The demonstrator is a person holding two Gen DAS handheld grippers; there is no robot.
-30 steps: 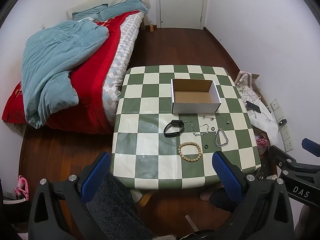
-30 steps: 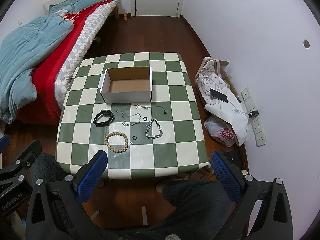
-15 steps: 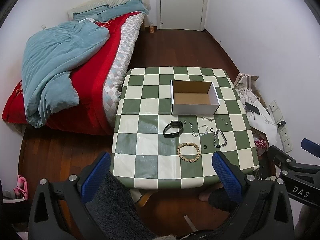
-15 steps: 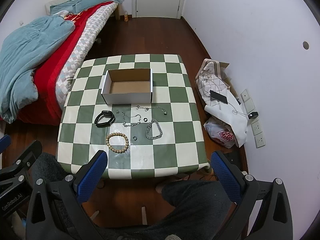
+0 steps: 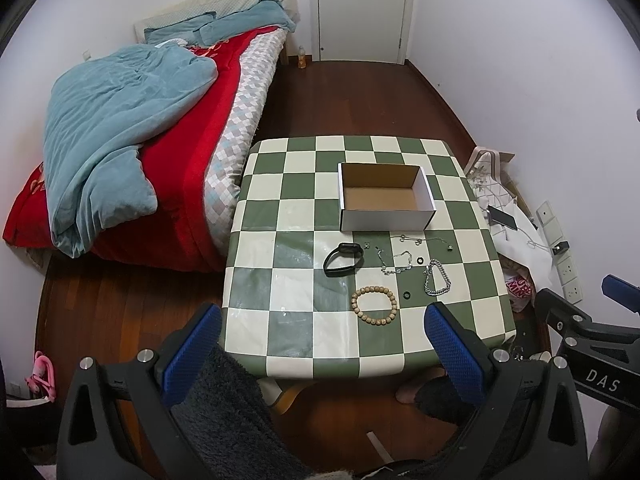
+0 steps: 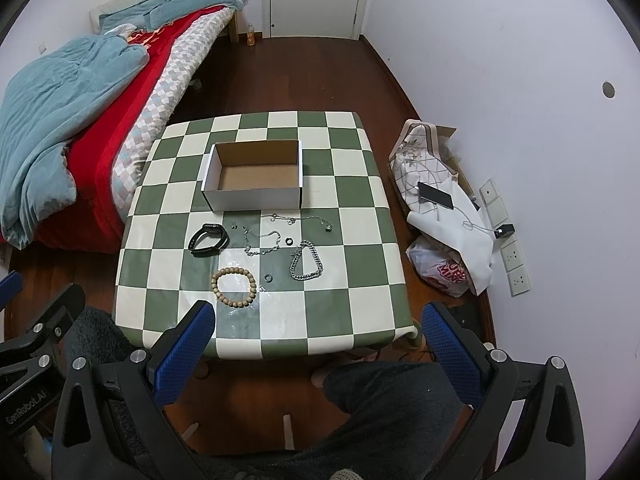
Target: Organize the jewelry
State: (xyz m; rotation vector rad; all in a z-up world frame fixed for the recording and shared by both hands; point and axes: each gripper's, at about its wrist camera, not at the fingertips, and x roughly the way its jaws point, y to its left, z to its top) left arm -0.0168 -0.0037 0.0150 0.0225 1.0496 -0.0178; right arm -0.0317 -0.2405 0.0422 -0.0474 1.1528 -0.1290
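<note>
Left gripper (image 5: 323,354) and right gripper (image 6: 320,350) both hang high above the near edge of the green-and-cream checkered table (image 6: 360,308), jaws spread wide, holding nothing. Blue textured finger pads (image 6: 188,344). Well ahead of both: round wooden bead bracelet (image 6: 234,287), black rubbery wristband (image 6: 209,239), chunky silver chain bracelet (image 6: 306,266), thin silver chain (image 6: 262,243). Beyond those sits the open white cardboard box (image 6: 256,200), empty.
</note>
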